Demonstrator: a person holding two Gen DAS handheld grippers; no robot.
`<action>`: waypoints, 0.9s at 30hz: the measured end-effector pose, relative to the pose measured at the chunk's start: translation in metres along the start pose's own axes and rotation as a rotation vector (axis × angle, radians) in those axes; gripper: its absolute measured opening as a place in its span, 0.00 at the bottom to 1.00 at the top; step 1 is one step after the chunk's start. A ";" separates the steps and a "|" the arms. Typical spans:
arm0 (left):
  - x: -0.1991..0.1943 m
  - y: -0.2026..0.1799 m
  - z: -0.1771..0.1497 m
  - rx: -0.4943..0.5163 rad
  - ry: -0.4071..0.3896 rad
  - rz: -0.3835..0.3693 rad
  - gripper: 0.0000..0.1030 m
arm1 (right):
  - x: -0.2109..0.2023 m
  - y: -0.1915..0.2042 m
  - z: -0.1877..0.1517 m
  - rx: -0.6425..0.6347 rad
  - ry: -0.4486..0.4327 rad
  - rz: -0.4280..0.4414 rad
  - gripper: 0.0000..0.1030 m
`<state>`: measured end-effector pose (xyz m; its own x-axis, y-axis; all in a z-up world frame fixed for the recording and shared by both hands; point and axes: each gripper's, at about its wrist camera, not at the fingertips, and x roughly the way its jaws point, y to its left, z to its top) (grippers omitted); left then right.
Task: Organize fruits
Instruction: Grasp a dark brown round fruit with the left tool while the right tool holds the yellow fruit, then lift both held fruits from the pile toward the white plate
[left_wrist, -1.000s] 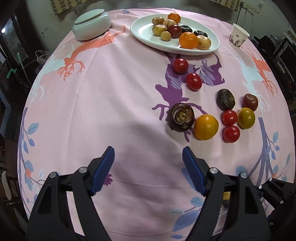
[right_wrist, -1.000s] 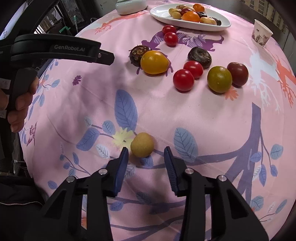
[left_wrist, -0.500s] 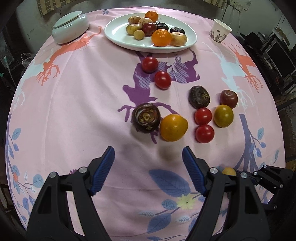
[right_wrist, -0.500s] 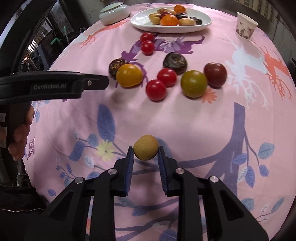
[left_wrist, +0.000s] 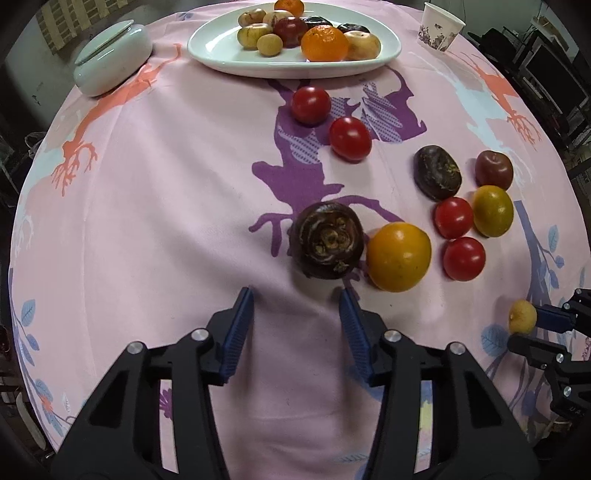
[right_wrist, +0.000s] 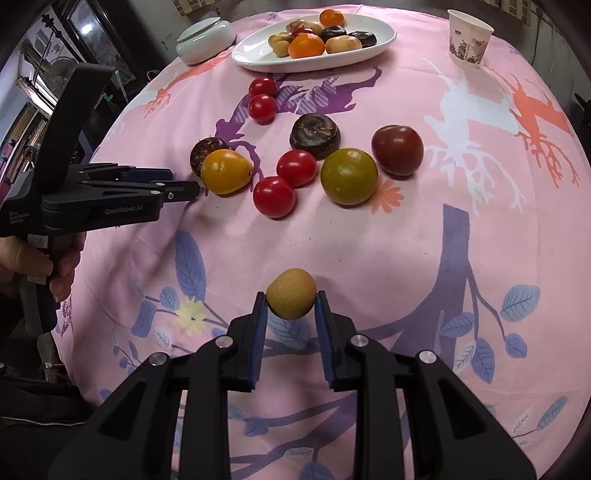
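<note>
right gripper (right_wrist: 290, 306) jaws are clamped on the small tan fruit (right_wrist: 291, 293), left gripper (left_wrist: 295, 317) jaws closing on nothing, dark round fruit (left_wrist: 327, 240) just ahead of them

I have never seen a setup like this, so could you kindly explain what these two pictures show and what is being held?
No robot here: a person's hand holds a trigger-operated gripper, one per hand, each carrying a fisheye camera looking along its fingers. One picture is from the left gripper, whose jaws are closing with nothing between them; the other from the right gripper, shut on a small tan fruit. On the pink tablecloth lie loose tomatoes, a white plate of fruit, a lidded bowl and a paper cup.
</note>
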<state>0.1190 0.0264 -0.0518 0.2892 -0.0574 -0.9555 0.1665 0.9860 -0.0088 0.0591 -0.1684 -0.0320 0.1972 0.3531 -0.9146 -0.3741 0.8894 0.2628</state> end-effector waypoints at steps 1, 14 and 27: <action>0.002 0.000 0.003 0.013 -0.006 0.004 0.49 | 0.001 0.001 0.001 -0.003 0.001 0.002 0.25; 0.001 -0.002 0.039 0.020 -0.079 -0.057 0.53 | 0.010 -0.001 0.007 0.014 0.022 0.005 0.25; -0.014 0.000 0.032 -0.036 -0.096 -0.074 0.39 | -0.003 -0.003 0.017 0.028 -0.019 0.021 0.25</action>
<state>0.1453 0.0222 -0.0284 0.3669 -0.1433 -0.9192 0.1576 0.9834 -0.0904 0.0754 -0.1673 -0.0253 0.2064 0.3768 -0.9030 -0.3532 0.8893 0.2904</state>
